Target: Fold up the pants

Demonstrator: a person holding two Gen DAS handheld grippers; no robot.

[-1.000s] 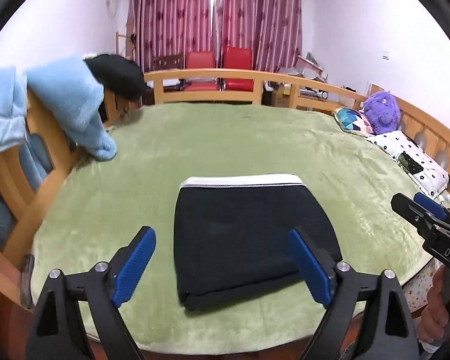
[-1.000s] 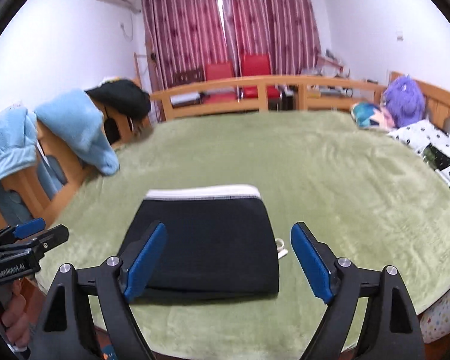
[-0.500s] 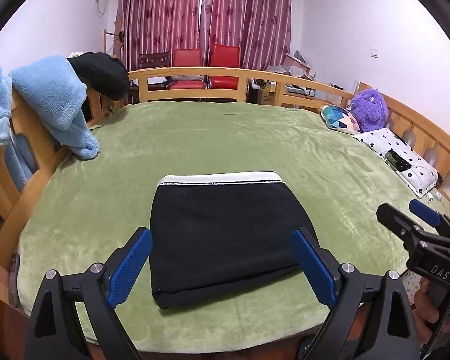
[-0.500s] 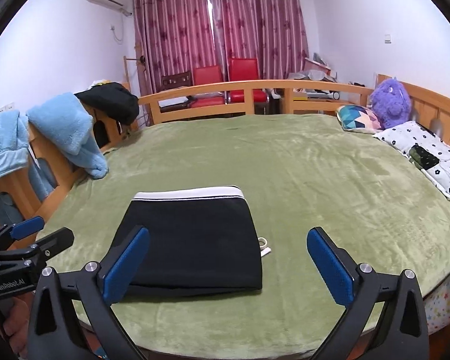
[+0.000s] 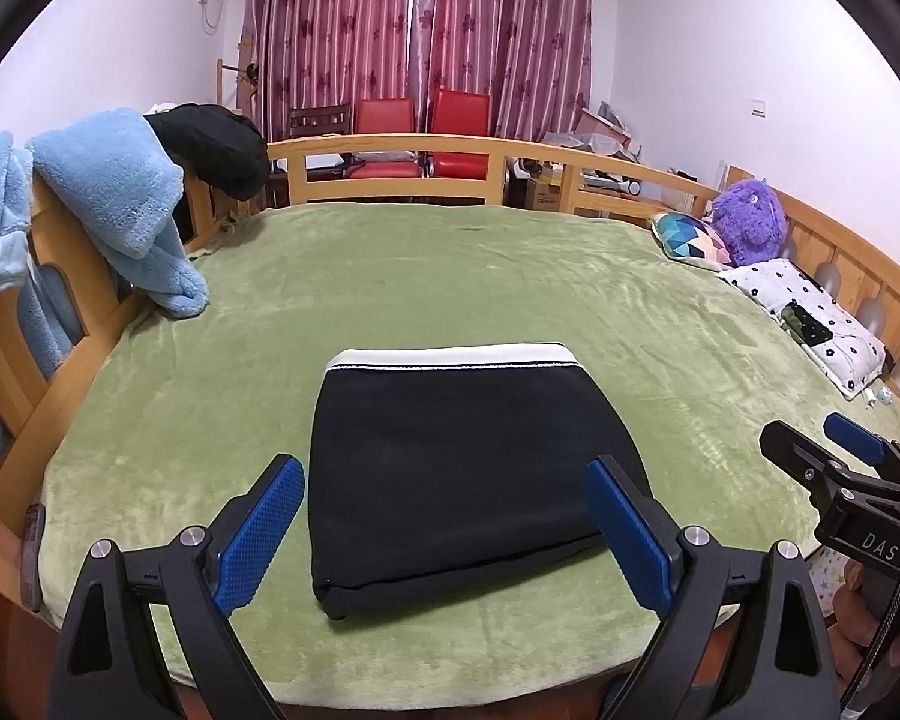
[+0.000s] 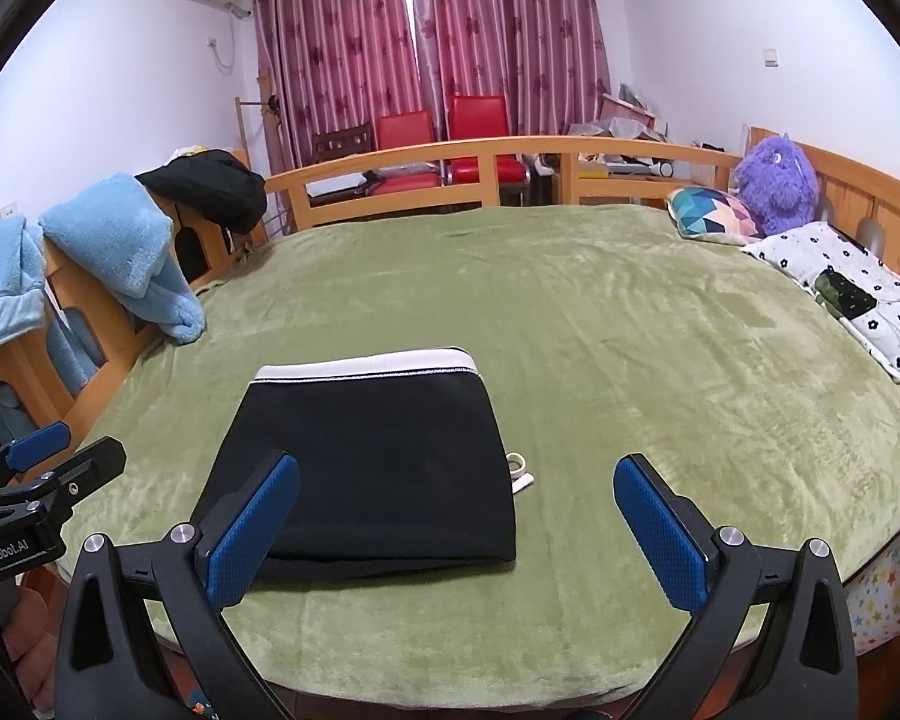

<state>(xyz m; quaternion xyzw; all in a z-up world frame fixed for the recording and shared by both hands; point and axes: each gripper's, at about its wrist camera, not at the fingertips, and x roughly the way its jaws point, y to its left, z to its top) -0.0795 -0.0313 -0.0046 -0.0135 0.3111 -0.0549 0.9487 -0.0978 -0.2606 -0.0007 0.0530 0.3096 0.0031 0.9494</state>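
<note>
At lower centre of both views, the folded black pants (image 5: 462,468) were laid flat on the green bed blanket (image 5: 510,276). Both the left tool (image 5: 444,525) and the right tool (image 6: 456,525) were held released, empty. Soft, light fabric was judged best pinched at the near corners.

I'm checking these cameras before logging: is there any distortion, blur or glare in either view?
Left wrist: strong fisheye bends the bed rail, black vignette in the corners, folded pants sharp. Right wrist: same curvature and dark corners, pants crisp, light even, no glare.
</note>
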